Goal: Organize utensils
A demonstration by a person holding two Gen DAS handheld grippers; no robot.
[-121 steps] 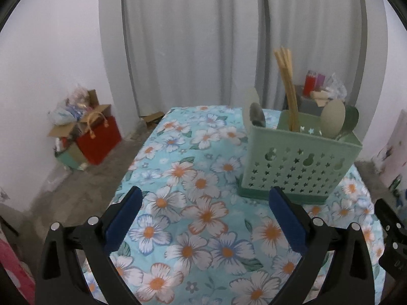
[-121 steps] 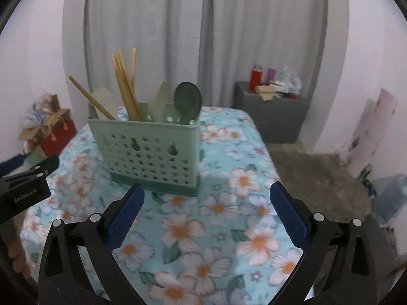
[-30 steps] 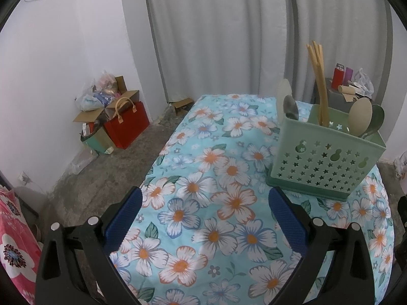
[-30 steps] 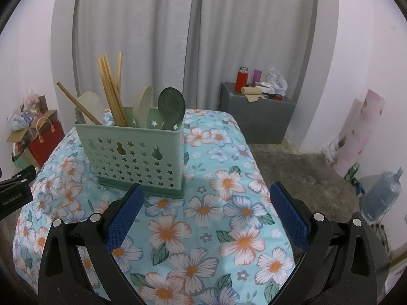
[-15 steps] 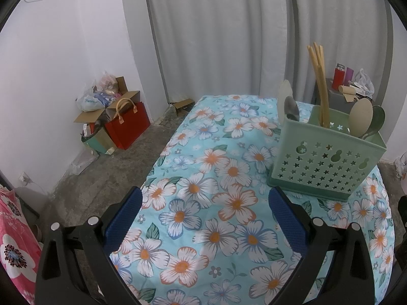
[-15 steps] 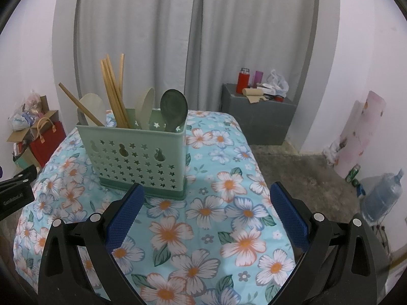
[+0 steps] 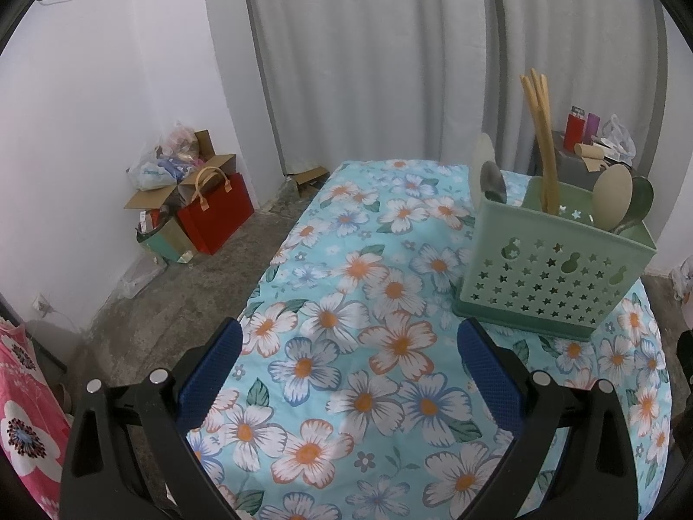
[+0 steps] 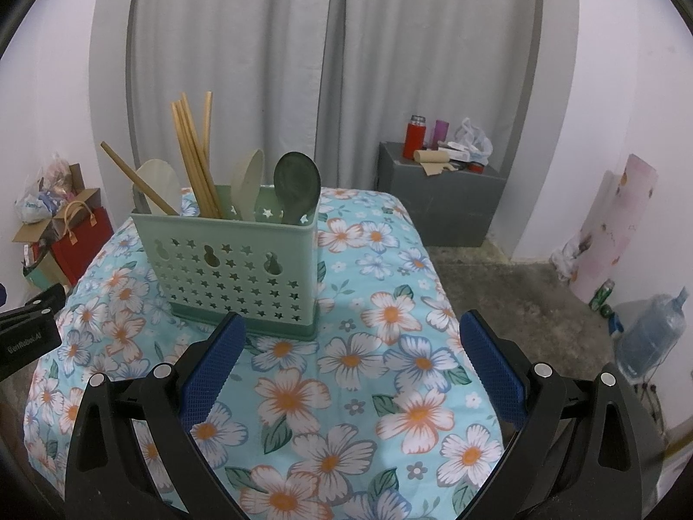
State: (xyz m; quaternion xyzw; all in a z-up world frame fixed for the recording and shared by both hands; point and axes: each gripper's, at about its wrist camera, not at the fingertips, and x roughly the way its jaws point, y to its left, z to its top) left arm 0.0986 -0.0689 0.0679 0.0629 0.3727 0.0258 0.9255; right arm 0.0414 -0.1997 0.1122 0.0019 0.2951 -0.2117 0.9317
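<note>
A green perforated utensil holder [image 7: 550, 277] [image 8: 234, 268] stands upright on the floral tablecloth [image 7: 368, 338] [image 8: 381, 346]. It holds wooden chopsticks [image 7: 541, 138] [image 8: 195, 160], beige spoons [image 7: 613, 195] [image 8: 247, 182] and a dark green spoon [image 8: 296, 186]. My left gripper [image 7: 351, 368] is open and empty, above the cloth, left of and nearer than the holder. My right gripper [image 8: 353, 359] is open and empty, just in front of the holder and to its right. Part of the left gripper's body [image 8: 30, 329] shows at the left edge of the right wrist view.
A grey cabinet [image 8: 442, 199] with a red flask [image 8: 415, 136] and clutter stands behind the table. A red bag [image 7: 214, 212] and boxes sit on the floor at left. A water bottle [image 8: 649, 329] and a pink roll [image 8: 615, 225] are at right. Curtains hang behind.
Over four seconds both grippers pulled back from the holder, which looks smaller now. Both stay open and empty. In the last half second almost nothing moved.
</note>
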